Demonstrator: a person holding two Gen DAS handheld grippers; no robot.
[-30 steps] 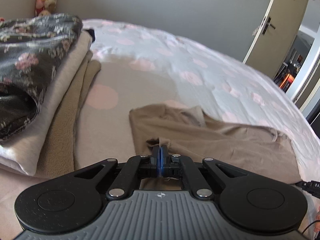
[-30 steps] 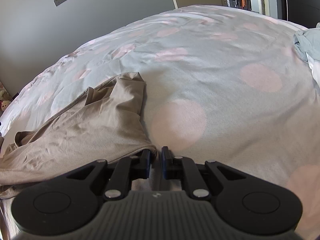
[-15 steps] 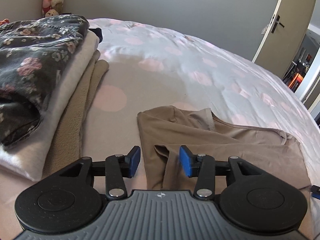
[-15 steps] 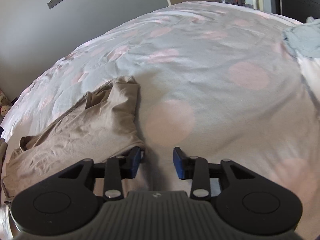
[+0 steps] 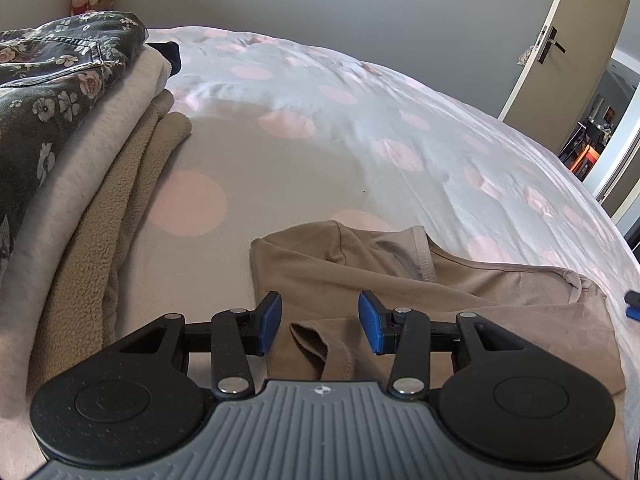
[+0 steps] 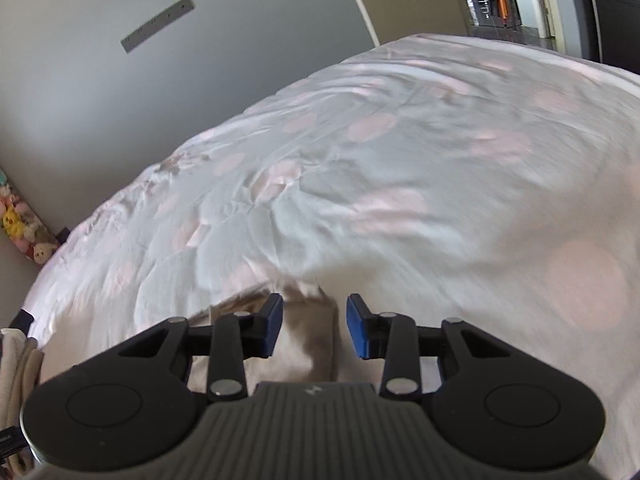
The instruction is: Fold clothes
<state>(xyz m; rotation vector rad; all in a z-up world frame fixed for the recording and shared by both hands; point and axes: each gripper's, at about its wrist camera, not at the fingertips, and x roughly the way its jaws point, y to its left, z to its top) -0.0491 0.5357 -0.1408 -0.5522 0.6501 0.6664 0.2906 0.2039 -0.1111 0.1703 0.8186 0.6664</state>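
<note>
A tan garment (image 5: 460,300) lies flat on the bed, folded over itself, with a hem and a neckline showing. My left gripper (image 5: 320,326) is open just above its near left corner, where a small fold of cloth sits between the blue pads without being held. My right gripper (image 6: 314,328) is open above the far end of the same garment (image 6: 296,344), which shows blurred between and below its fingers. The tip of the right gripper shows at the right edge of the left wrist view (image 5: 633,304).
A stack of folded clothes (image 5: 72,152) with a dark floral piece on top stands at the left of the bed. The polka-dot bedcover (image 5: 304,160) spreads ahead. A door (image 5: 560,48) stands open at the right. Plush toys (image 6: 24,232) sit by the wall.
Both grippers opened and let go of the tan garment, which now lies flat. The right gripper has swung left over the garment's end; its view is blurred by motion.
</note>
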